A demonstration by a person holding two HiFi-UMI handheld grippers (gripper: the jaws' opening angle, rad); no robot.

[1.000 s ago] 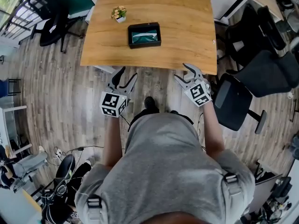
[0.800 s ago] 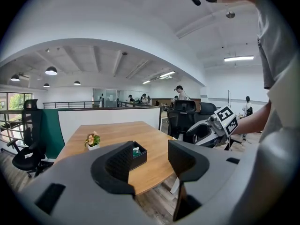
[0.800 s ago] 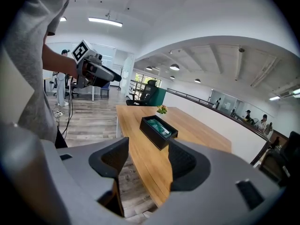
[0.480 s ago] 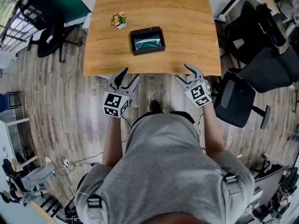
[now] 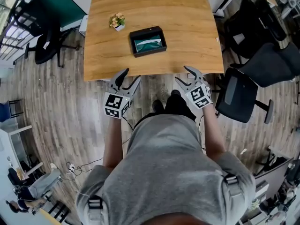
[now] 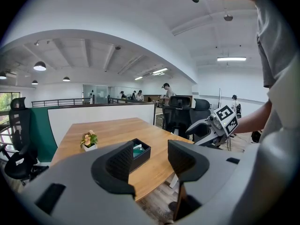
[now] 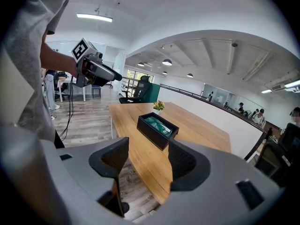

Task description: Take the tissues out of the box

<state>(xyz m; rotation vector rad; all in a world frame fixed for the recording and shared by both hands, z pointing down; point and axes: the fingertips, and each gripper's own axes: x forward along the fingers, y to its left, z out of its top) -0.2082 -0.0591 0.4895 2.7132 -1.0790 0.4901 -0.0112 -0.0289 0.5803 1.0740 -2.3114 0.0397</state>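
A black open tissue box (image 5: 148, 41) with green tissue packs inside lies on the wooden table (image 5: 187, 36), near its front middle. The same box (image 6: 139, 153) shows in the left gripper view and again as the box (image 7: 157, 129) in the right gripper view. My left gripper (image 5: 126, 78) is held off the table's front edge, below the box and to its left, open and empty. My right gripper (image 5: 186, 74) hovers at the front edge to the box's right, also open with nothing between its jaws.
A small potted flower (image 5: 116, 21) stands left of the box. Black office chairs (image 5: 243, 95) crowd the right side, and another chair (image 5: 44, 43) is at the left. Wood-plank floor (image 5: 56, 107) surrounds the table. A green partition (image 6: 42, 125) stands behind it.
The head view has shifted slightly closer to the table. Both grippers stay open near the front edge, held in much the same pose.
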